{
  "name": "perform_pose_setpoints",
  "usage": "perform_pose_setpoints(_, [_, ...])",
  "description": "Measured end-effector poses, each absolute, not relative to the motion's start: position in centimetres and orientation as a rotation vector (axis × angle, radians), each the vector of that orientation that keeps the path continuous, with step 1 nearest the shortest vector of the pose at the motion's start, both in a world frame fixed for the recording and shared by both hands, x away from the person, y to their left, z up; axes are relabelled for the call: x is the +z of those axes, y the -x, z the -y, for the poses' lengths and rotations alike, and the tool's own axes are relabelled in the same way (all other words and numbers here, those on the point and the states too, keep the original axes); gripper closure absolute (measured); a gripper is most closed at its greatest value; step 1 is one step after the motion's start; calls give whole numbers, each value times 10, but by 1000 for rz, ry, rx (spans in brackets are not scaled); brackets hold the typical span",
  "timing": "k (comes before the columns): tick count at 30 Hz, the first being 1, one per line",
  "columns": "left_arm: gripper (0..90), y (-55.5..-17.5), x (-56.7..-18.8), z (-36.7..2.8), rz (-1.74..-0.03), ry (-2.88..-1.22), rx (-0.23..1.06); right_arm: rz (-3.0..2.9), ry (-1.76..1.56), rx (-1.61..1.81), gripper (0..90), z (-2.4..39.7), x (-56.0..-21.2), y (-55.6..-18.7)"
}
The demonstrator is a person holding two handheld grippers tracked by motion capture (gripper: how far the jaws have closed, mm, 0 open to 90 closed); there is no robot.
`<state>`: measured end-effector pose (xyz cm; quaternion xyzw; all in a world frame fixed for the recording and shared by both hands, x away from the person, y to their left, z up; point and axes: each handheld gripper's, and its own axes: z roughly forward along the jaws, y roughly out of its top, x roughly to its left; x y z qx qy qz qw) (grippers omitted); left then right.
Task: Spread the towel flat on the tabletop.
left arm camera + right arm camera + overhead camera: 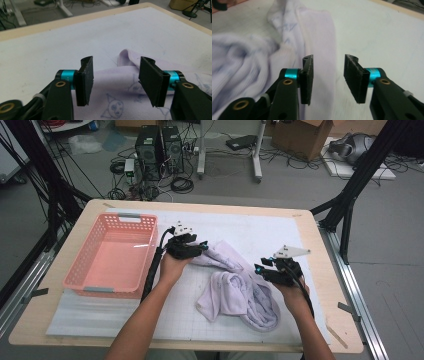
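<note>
Forearms near; we held left gripper [186, 245] and right gripper [274, 270] released over the crumpled lilac garment [240, 292] mid-table, right of the pink basket [112, 255]. Step: folding. Next: regrip an edge.

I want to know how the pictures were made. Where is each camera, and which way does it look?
High view: sits above the person's side, looking forward and down on the table; shows both forearms, left gripper, right gripper, a pink basket.
Left gripper view: rides the left gripper, looking along its open jaws at the lilac cloth.
Right gripper view: rides the right gripper, looking along its open jaws at the cloth's edge.
Shared: all three show the cloth on the white mat.
</note>
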<state>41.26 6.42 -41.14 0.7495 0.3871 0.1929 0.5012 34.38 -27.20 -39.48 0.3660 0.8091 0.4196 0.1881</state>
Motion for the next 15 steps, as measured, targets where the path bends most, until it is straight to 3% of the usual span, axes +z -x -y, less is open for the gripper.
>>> perform_pose_setpoints(8, [469, -409, -416, -67, -920, -1836, 448, -2496, -926, 1171, 625, 225, -400, -390])
perform_pose_setpoints(10, [469, -409, -417, -67, -926, -1837, 443, -2551, -922, 1129, 670, 213, -408, -400])
perform_pose_setpoints(12, [468, -409, -418, -68, -928, -1841, 438, -2592, -927, 1109, 838, 207, -414, -406])
perform_pose_setpoints(15, [468, -409, -418, -70, -934, -1838, 428, -2566, -918, 1066, 862, 210, -415, -409])
